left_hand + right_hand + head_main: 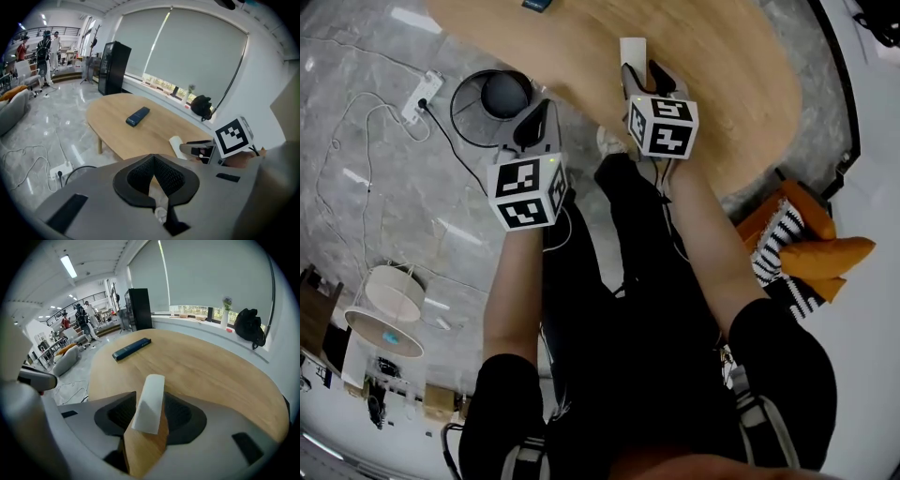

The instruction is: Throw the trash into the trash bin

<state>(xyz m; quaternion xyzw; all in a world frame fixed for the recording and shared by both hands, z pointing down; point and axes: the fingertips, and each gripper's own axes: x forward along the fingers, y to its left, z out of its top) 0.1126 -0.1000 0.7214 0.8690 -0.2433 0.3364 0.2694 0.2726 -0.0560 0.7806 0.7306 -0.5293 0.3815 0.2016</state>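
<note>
Two grippers, both mine, sit low at the near edge of the table (581, 56). Step in hand: picking up the trash, not yet binning it.

The right gripper (150, 394) has its jaws apart w/ a white paper strip (149, 405) lying btwn them on the wood. The strip's near end sits inside the gap and its far end pokes out past the tips. The pads don't look pressed on it, so no grip as far as I can judge.

The left gripper (152, 160) is off to the left of the right one, past the table edge. Its jaws are closed tip to tip w/ nothing in them.

Next move, imo: squeeze the right jaws on the strip, check it lifts w/ the gripper, then carry it off the table.

Further ahead of the right gripper, well apart from the strip, a dark flat slab (131, 348) lies on the table. Remote or phone, can't tell.

On the floor just ahead of the left gripper is a round black thing (502, 94). Prob. the trash bin, not sure. If so, the drop goes left of the table.
</note>
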